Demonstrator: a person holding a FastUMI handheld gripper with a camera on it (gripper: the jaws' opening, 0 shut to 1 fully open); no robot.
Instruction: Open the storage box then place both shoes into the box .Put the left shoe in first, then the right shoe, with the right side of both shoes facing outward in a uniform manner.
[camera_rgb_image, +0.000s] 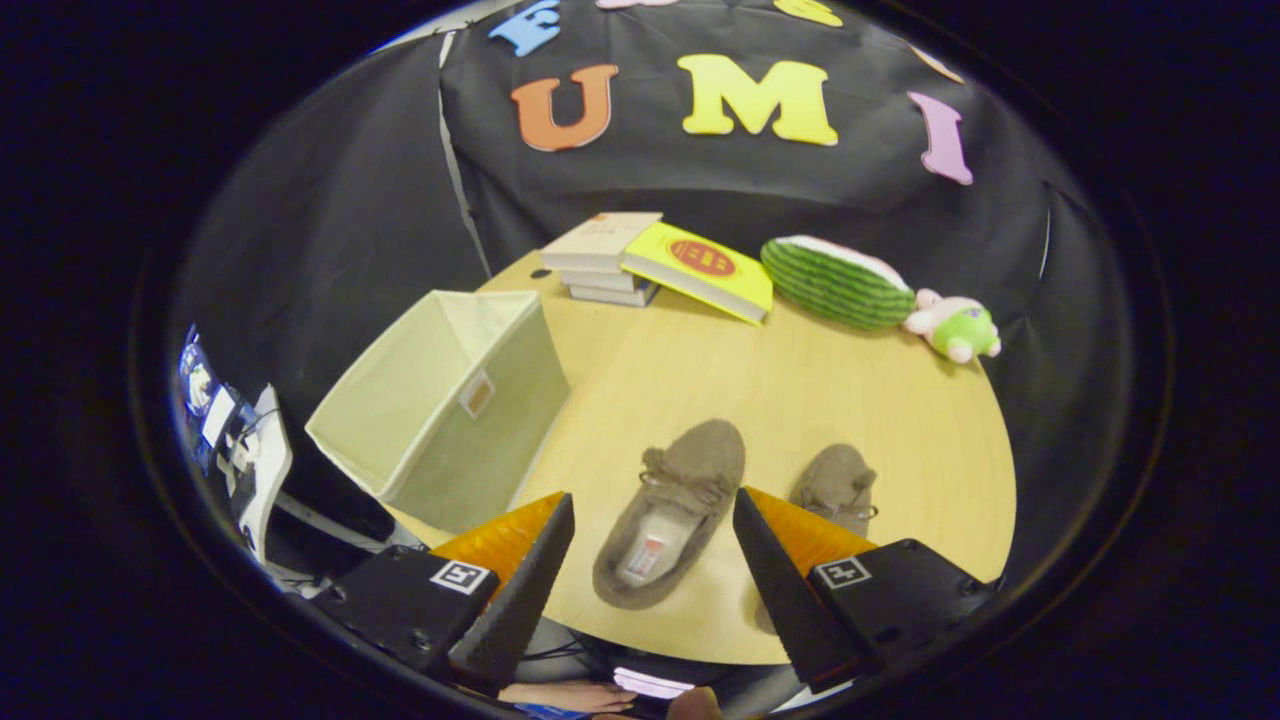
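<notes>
Black cloth hangs behind a round wooden table (800, 400). On the left side of the table sits a pale green cloth box (440, 400). Its top is open and it leans over the table's left edge. A small tag is on the side that faces the shoes.

Behind the box, near the cloth wall, is a stack of books (600, 265). A yellow book (700, 270) leans on the right side of that stack. Next comes a watermelon pillow (835, 283), green with stripes. A little pink and green plush toy (955, 325) touches the pillow's right end.

Close to the front are 2 fuzzy brown shoes. The left shoe (670, 510) lies between the 2 fingers, with its toe pointing away toward the books. You can see inside it, where there is a small label. The right shoe (838, 485) lies just beside it, partly hidden behind the right finger.

The gripper (650, 590) hangs above the table with its fingers spread wide. They hold nothing and touch no shoe.
</notes>
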